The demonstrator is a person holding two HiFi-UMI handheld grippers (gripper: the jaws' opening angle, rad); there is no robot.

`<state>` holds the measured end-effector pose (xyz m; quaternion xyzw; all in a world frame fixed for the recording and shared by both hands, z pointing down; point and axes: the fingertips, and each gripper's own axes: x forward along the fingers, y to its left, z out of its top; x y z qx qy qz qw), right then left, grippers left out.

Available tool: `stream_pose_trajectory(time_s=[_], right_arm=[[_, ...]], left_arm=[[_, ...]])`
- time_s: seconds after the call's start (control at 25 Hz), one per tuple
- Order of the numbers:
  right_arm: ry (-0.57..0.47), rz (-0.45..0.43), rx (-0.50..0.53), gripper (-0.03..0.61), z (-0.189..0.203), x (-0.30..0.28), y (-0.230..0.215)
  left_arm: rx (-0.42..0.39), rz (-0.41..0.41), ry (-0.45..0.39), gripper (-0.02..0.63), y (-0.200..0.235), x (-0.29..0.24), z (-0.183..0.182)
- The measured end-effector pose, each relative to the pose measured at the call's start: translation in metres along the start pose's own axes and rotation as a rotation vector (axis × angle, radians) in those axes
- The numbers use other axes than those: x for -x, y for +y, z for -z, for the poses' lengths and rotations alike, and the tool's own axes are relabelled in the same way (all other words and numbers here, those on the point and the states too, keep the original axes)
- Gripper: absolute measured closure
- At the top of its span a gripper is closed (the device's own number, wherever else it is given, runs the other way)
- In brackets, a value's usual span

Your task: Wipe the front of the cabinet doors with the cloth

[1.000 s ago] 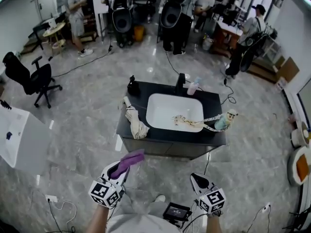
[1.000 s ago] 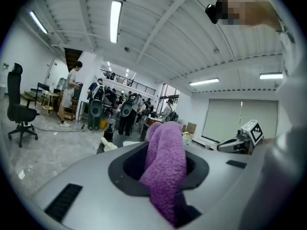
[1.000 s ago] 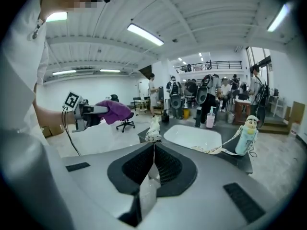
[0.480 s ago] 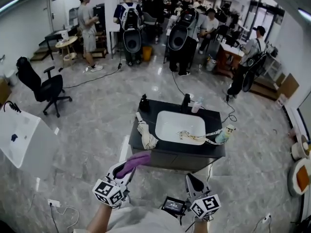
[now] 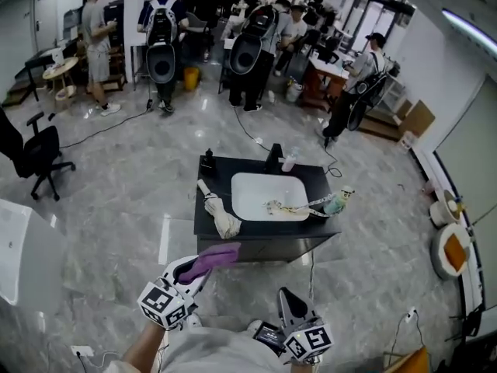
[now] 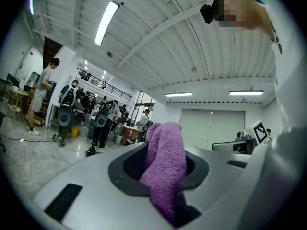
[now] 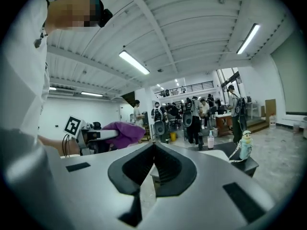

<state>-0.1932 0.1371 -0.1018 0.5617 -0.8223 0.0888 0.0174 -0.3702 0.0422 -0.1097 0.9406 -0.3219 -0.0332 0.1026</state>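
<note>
Cloth look: your cloth point(image 6: 165, 171) is purple, fuzzy terry, bunched into one thick fold that stands up and past the jaw tips.
Cloth place: lower centre-left of the head view. Its free end points at the lower left corner of the cabinet point(image 5: 264, 249); whether it touches there cannot be told.
Left fingers: your left gripper point(image 5: 186, 274) is clamped on the cloth, and the fold fills the gap between the jaws.
Right fingers: your right gripper point(image 5: 289, 305) is at bottom centre with its jaws pressed together and nothing between them. It is apart from the cabinet.
Cabinet: a dark unit with a black top at mid frame, front face toward you.
Basin: a white sink point(image 5: 252, 189) is set into the top. A pale strap point(image 5: 291, 207) lies along its lower right and trails over the rim.
Countertop: a beige rag point(image 5: 221, 217) hangs over the left edge. A small figure-topped bottle point(image 5: 337, 202) is at the right corner. A faucet point(image 5: 273, 158) and a soap bottle point(image 5: 289, 160) stand behind the basin.
</note>
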Motion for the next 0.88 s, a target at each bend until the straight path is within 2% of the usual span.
stream_pose_trajectory(time_s=[0.12, 0.2, 0.36, 0.48, 0.64, 0.88], right_arm=[[0.021, 0.035, -0.029, 0.552, 0.004, 0.003, 0.017], [0.026, 0.047, -0.033, 0.552, 0.005, 0.002, 0.020], [0.009, -0.009, -0.029, 0.552, -0.003, -0.007, 0.026], [0.001, -0.086, -0.035, 0.552, -0.003, -0.012, 0.038], [-0.005, -0.177, -0.048, 0.552, 0.009, 0.000, 0.048], [0.067, -0.210, -0.078, 0.552, 0.051, 0.025, 0.008]], left_arm=[[0.013, 0.052, 0.021, 0.522, 0.005, 0.002, 0.004], [0.018, 0.066, 0.004, 0.522, 0.003, 0.002, 0.000], [0.011, 0.048, -0.038, 0.522, -0.012, 0.011, -0.012], [0.001, -0.022, -0.017, 0.522, -0.023, 0.033, -0.008], [0.080, -0.115, 0.004, 0.522, -0.046, 0.067, 0.010], [0.189, -0.294, 0.013, 0.522, -0.077, 0.076, 0.043]])
